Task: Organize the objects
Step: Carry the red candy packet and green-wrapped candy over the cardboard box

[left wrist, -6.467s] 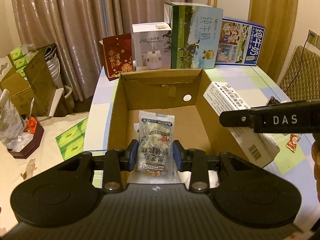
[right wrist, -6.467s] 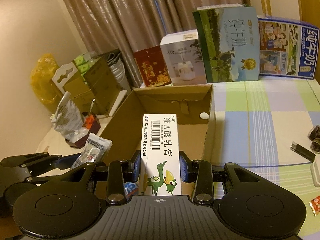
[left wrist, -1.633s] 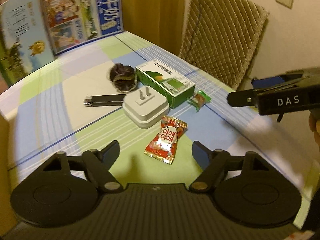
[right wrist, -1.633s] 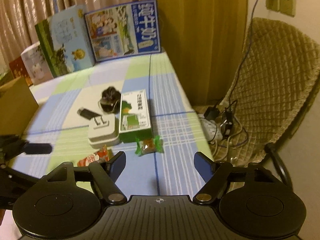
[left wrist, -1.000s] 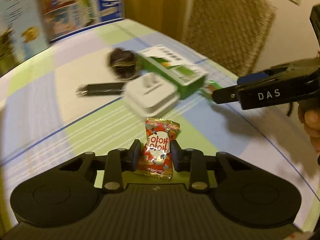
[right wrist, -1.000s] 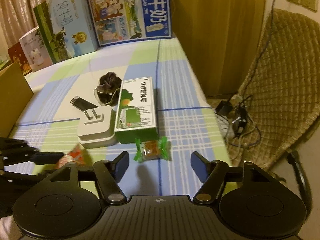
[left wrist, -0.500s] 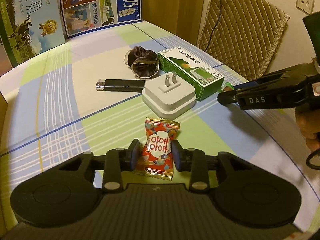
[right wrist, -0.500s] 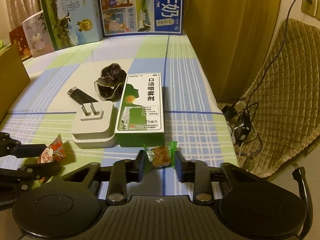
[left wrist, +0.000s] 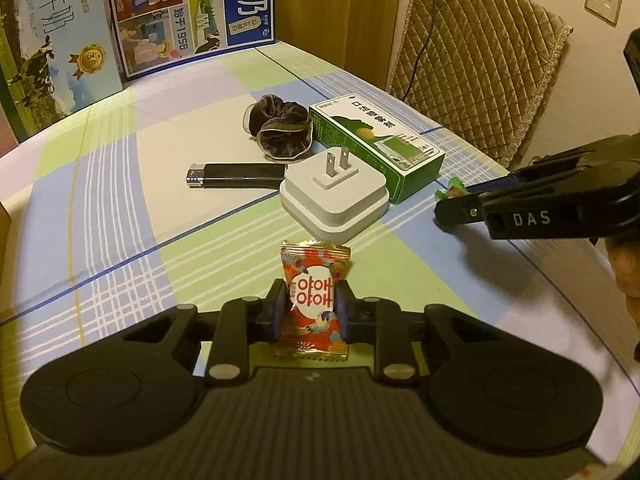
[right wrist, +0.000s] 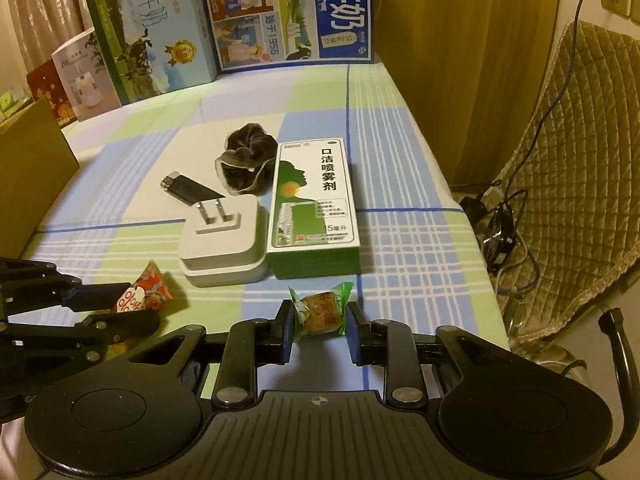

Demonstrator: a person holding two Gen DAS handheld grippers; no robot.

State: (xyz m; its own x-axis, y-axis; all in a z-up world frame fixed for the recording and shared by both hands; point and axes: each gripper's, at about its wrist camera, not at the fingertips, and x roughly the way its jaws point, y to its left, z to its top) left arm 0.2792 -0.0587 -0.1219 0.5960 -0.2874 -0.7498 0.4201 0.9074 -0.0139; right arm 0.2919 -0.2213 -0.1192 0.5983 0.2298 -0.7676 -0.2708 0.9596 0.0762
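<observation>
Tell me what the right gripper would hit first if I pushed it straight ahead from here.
Most likely the green box. The right gripper, shut on the green candy, points at the box's near end, with only bare tablecloth between. The white plug sits just left of that line, though depth is uncertain.

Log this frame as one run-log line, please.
left gripper: shut on red candy | right gripper: shut on green candy | untouched: charger

The bench (right wrist: 404, 184) wore a checked green, blue and white cloth; on it lay a white plug adapter (right wrist: 224, 240), green carton (right wrist: 314, 208), black lighter (right wrist: 188, 190) and dark velvet scrunchie (right wrist: 250, 160).
</observation>
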